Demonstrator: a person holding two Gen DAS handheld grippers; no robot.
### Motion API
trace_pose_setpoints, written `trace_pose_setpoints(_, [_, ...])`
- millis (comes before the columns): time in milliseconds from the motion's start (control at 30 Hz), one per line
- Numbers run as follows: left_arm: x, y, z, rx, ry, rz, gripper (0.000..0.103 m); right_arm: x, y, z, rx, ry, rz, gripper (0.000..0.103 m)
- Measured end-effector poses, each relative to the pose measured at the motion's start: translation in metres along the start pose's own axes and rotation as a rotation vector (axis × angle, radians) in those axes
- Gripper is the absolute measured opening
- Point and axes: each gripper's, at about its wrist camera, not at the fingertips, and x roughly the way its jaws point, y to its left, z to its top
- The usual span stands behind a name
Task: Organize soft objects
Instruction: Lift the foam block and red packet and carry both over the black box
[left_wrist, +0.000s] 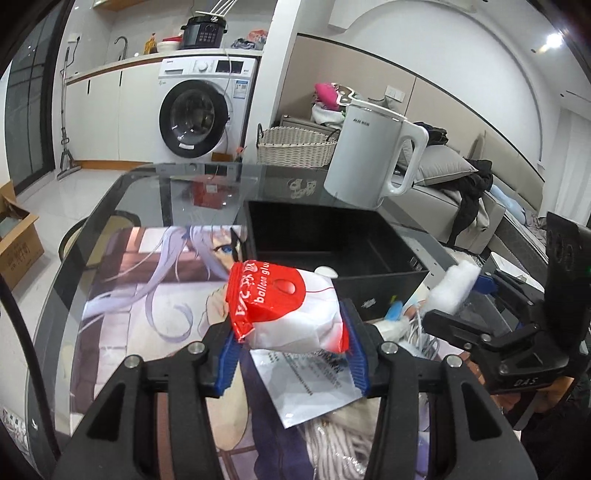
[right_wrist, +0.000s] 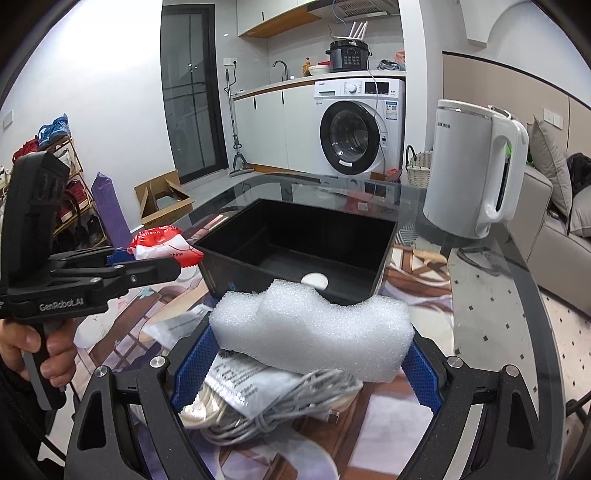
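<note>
Between the left gripper's (left_wrist: 291, 334) blue fingers (left_wrist: 355, 345), clamped tight, sits a red-and-white plastic packet (left_wrist: 286, 308); beyond them stands an open black box (left_wrist: 373, 293) on the glass bench (left_wrist: 147, 184). Between the right gripper's (right_wrist: 310, 363) wide-set fingers (right_wrist: 190, 363), a white foam block (right_wrist: 314, 328) is held, nearer than the box.

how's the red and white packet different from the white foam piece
The red and white packet is glossy printed plastic; the foam piece is plain white, porous and lumpy. The packet sits between narrow-set jaws of the left hand-held gripper; the foam spans the much wider-set jaws of the right hand-held gripper. Both are soft, held off the table near the black bin.
</note>
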Motion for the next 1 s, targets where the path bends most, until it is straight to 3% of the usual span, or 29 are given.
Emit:
trace_pose_setpoints(600, [0.029,-0.022,0.038,0.066,-0.028,-0.025,0.048,0.030,-0.010,0.045,-0.089,-0.020,-0.006,0.091])
trace_pose_setpoints(1000, [0.053,-0.020,0.045,0.081,0.000,0.000,0.048,0.057,-0.013,0.054,-0.133,0.003,-0.029,0.091])
